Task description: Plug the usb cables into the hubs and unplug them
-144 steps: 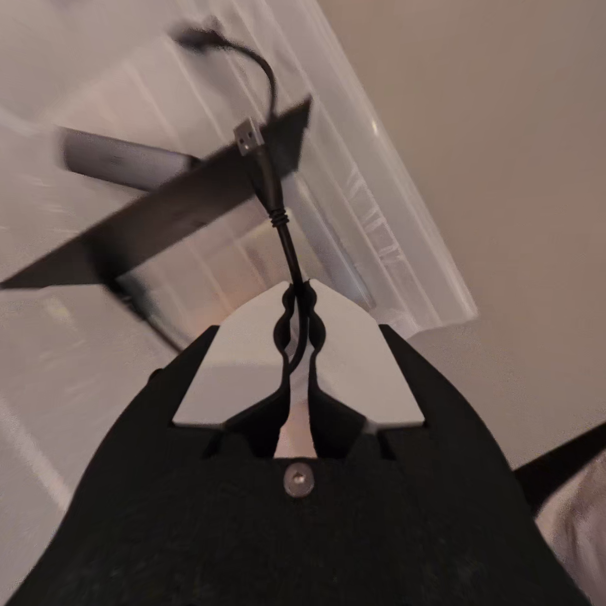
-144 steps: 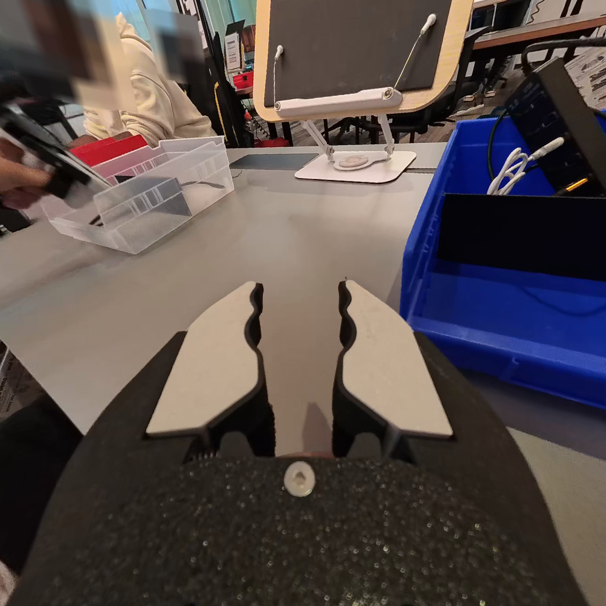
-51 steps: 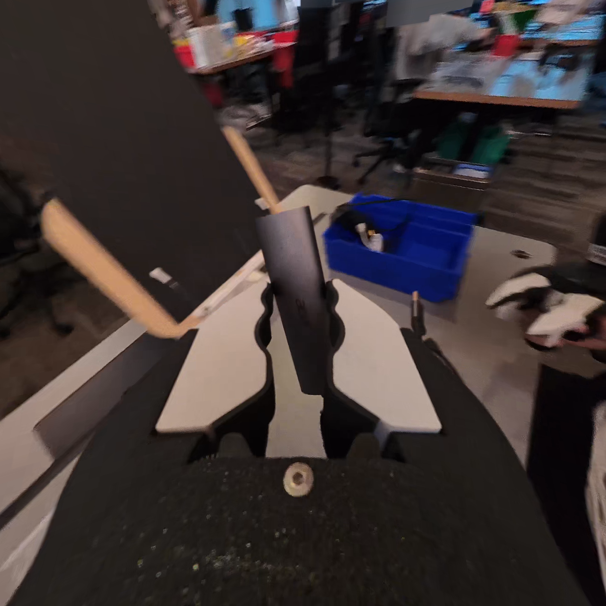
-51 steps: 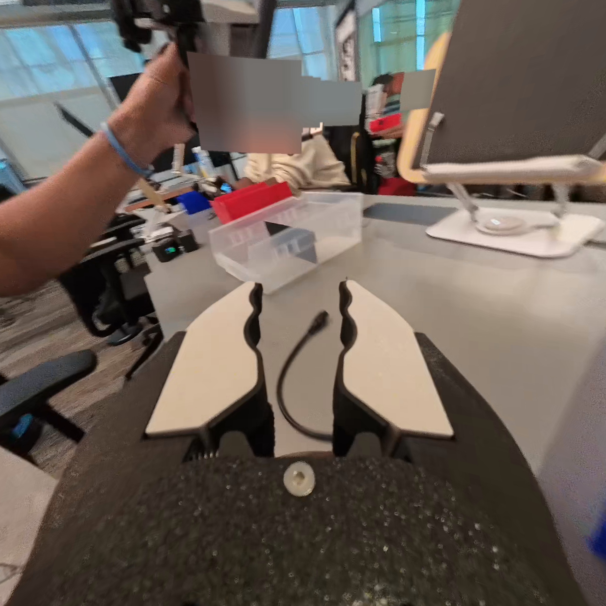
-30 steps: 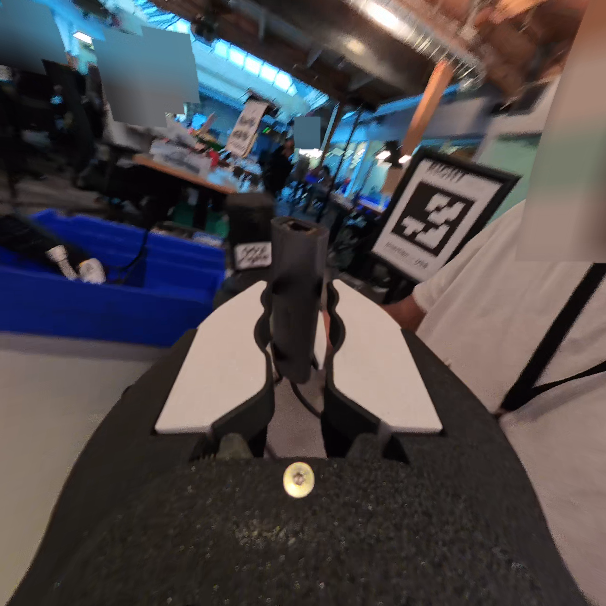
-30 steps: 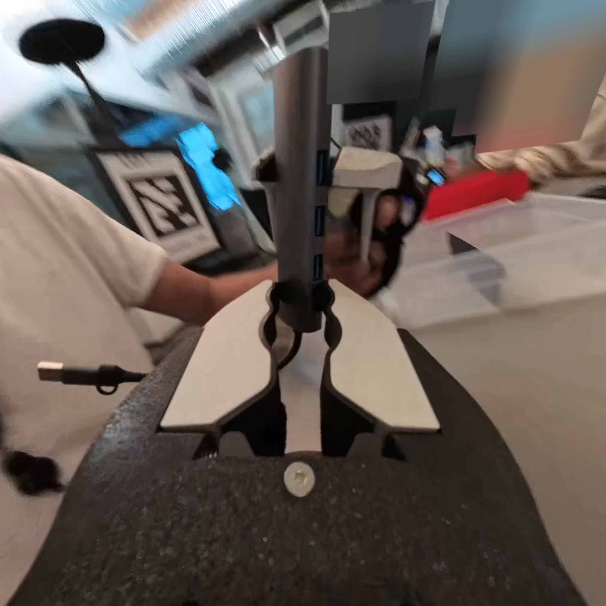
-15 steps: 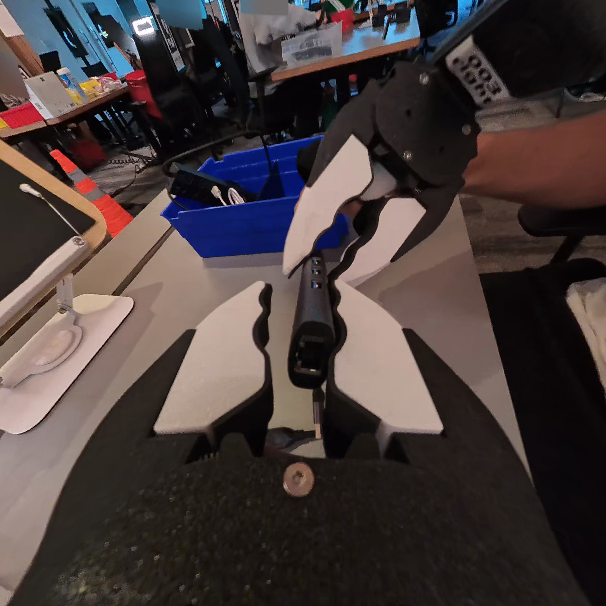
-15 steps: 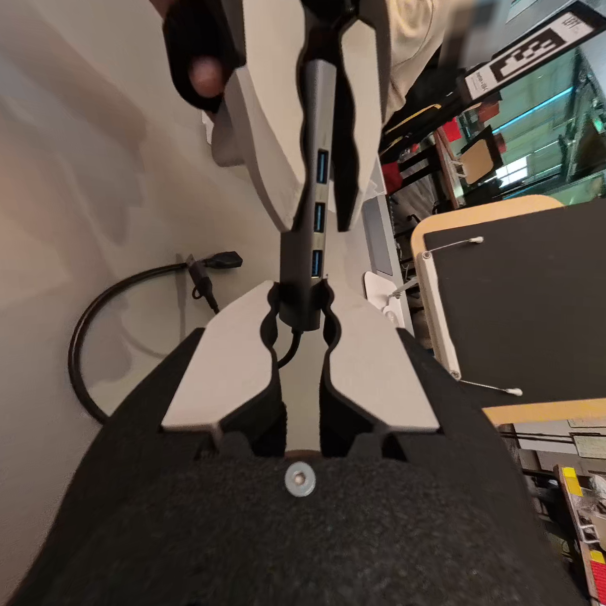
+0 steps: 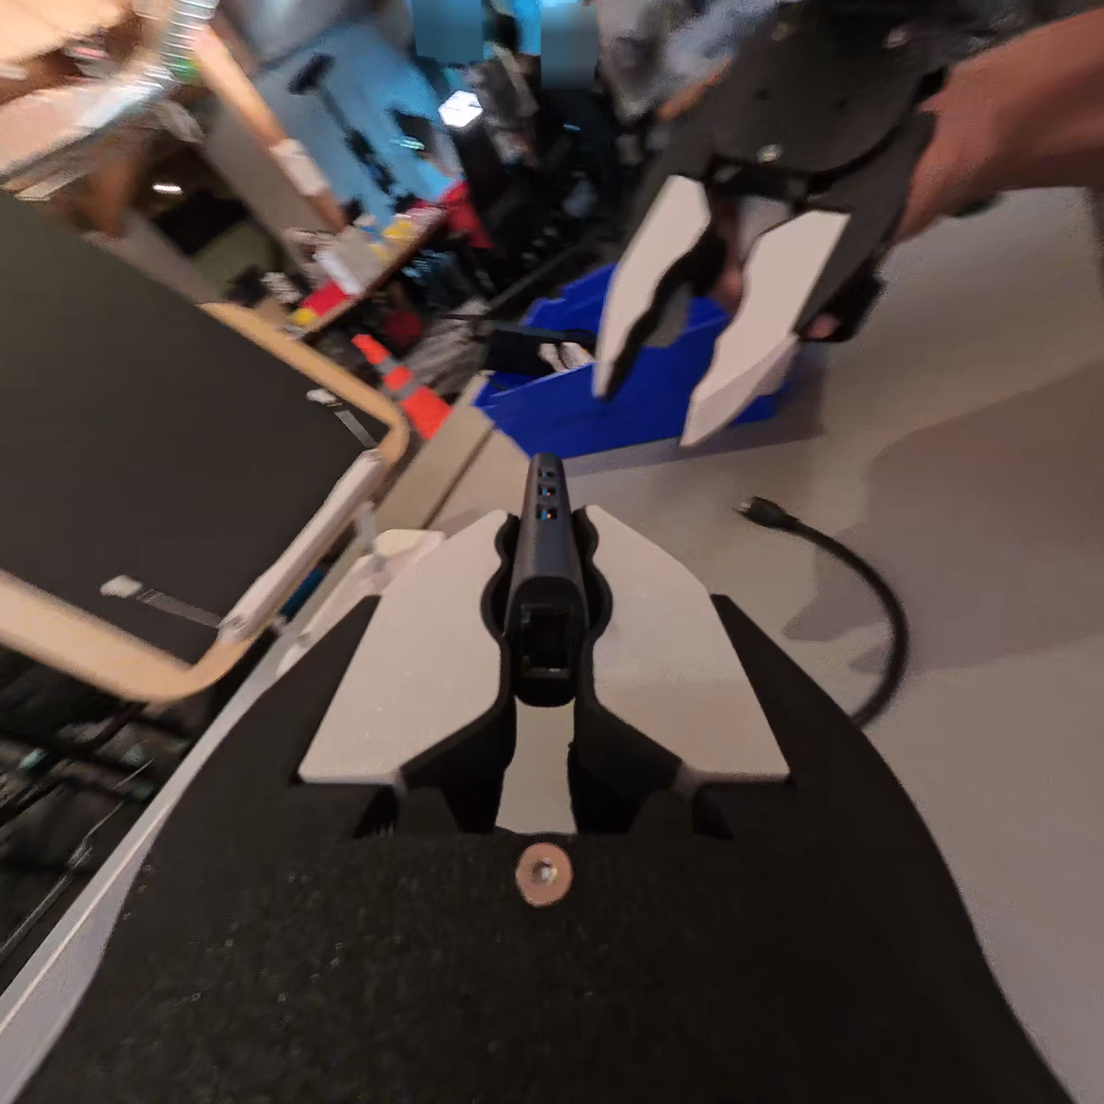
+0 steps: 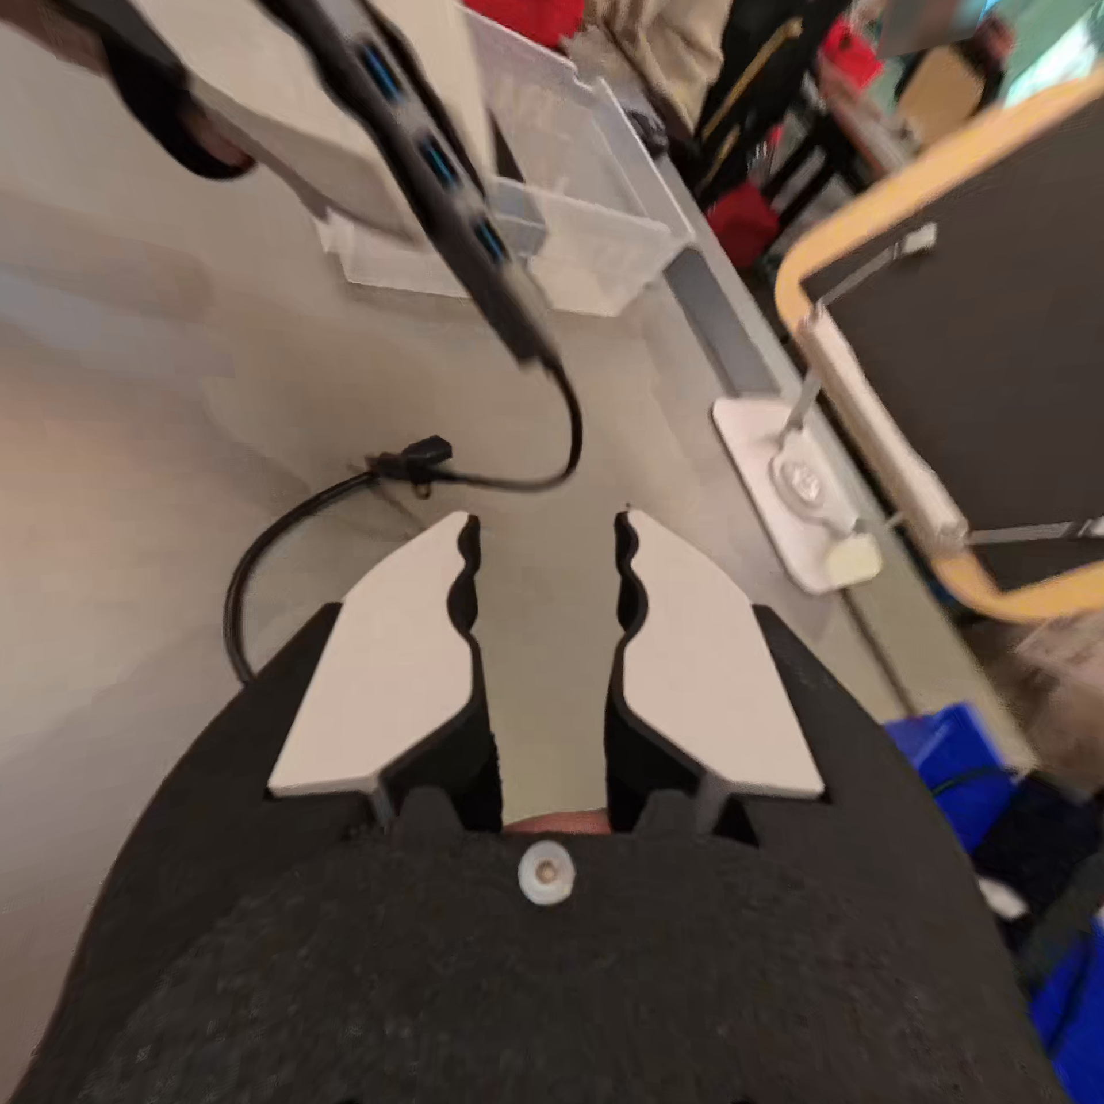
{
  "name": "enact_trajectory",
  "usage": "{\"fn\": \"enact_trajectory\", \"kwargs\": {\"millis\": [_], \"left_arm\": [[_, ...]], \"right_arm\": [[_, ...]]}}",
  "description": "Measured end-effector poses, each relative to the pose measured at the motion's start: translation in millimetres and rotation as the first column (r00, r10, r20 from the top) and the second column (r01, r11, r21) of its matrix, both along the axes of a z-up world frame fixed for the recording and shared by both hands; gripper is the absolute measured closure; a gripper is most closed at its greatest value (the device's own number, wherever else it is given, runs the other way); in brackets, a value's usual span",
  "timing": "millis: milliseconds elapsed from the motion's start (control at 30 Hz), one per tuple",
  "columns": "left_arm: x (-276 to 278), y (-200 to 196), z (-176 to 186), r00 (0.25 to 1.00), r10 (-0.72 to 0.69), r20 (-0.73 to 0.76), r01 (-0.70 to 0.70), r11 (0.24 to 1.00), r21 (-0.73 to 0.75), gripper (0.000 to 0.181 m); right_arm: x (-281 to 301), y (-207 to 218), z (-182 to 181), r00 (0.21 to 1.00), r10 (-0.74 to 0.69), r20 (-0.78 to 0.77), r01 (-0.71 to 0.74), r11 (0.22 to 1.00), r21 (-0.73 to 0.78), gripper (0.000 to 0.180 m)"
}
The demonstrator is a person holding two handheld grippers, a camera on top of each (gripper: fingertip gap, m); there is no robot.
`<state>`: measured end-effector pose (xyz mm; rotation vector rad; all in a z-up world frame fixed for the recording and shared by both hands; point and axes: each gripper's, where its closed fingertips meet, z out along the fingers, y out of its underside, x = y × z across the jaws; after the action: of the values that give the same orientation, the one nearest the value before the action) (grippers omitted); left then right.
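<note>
My left gripper [image 9: 545,526] is shut on a dark grey USB hub [image 9: 545,573], held above the table with its blue ports facing up. The hub also shows in the right wrist view [image 10: 442,161], with its own short cord hanging to the table. A black USB cable [image 9: 860,573] lies curved on the grey table; its plug end [image 10: 424,449] shows in the right wrist view. My right gripper [image 10: 546,526] is open and empty, above the table and apart from the hub. It also shows in the left wrist view [image 9: 696,388].
A blue bin [image 9: 597,406] with a black device and white cables stands at the far table edge. A black board with a wooden frame on a white stand [image 10: 794,478] is beside the hub. A clear plastic box [image 10: 585,257] sits behind the hub.
My right gripper has let go of the hub's end, opened and drawn back. My left gripper still holds the hub and has tilted with it.
</note>
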<state>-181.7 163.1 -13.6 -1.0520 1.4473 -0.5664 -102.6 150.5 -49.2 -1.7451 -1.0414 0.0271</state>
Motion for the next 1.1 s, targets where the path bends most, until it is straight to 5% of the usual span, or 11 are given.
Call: {"fn": "enact_trajectory", "kwargs": {"millis": [100, 233, 500, 733, 900, 1033, 1100], "left_arm": [[-38, 12, 4, 0.966, 0.194, 0.173, -0.196, 0.981, -0.008, 0.163], [-70, -10, -18, 0.919, 0.29, 0.266, -0.303, 0.953, 0.006, 0.163], [-66, -24, -31, 0.945, 0.235, 0.226, -0.219, 0.971, -0.093, 0.163], [-75, -16, -30, 0.939, 0.24, 0.245, -0.222, 0.97, -0.099, 0.163], [-66, -22, -42, 0.962, 0.211, 0.176, -0.208, 0.978, -0.036, 0.163], [-54, -28, -51, 0.975, 0.184, 0.125, -0.19, 0.981, 0.037, 0.163], [-46, -28, -54, 0.98, 0.17, 0.105, -0.18, 0.978, 0.101, 0.163]], "right_arm": [[23, -5, -20, 0.969, -0.187, -0.161, 0.151, 0.966, -0.211, 0.13], [38, -33, -89, 0.846, -0.492, -0.205, 0.353, 0.806, -0.475, 0.135], [48, -49, -144, 0.639, -0.767, -0.056, 0.651, 0.579, -0.491, 0.129], [49, -33, -146, 0.743, -0.669, -0.023, 0.581, 0.661, -0.474, 0.166], [59, -31, -127, 0.843, -0.538, 0.025, 0.494, 0.753, -0.435, 0.171], [38, -16, -83, 0.947, -0.304, -0.102, 0.234, 0.873, -0.428, 0.171], [13, -20, -59, 0.947, -0.165, -0.277, 0.006, 0.868, -0.496, 0.171]]}}
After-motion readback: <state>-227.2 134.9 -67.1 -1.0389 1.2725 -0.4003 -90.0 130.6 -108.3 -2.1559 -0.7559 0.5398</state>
